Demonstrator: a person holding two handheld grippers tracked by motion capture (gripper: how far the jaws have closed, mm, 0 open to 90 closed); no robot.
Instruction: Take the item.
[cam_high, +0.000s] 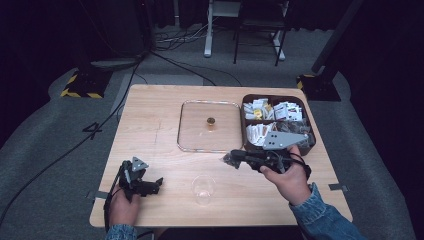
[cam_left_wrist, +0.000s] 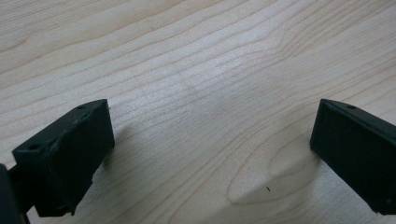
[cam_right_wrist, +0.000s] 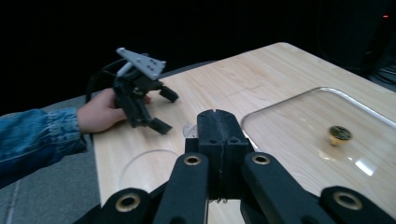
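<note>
Right gripper (cam_high: 229, 159), jaws pinching a small dark packet (cam_high: 231, 158), at 1 o'clock of the cup (cam_high: 203, 189) for dropping; left gripper (cam_high: 159, 183) jaws spread, idle on bench (cam_high: 150, 120).

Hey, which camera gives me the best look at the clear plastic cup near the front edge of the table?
The high view: the clear cup stands there whole, between the two hands. The right gripper view shows just its rim, a faint arc partly hidden by the right hand-held gripper. The left gripper view gives bare table wood between its open jaws.
</note>
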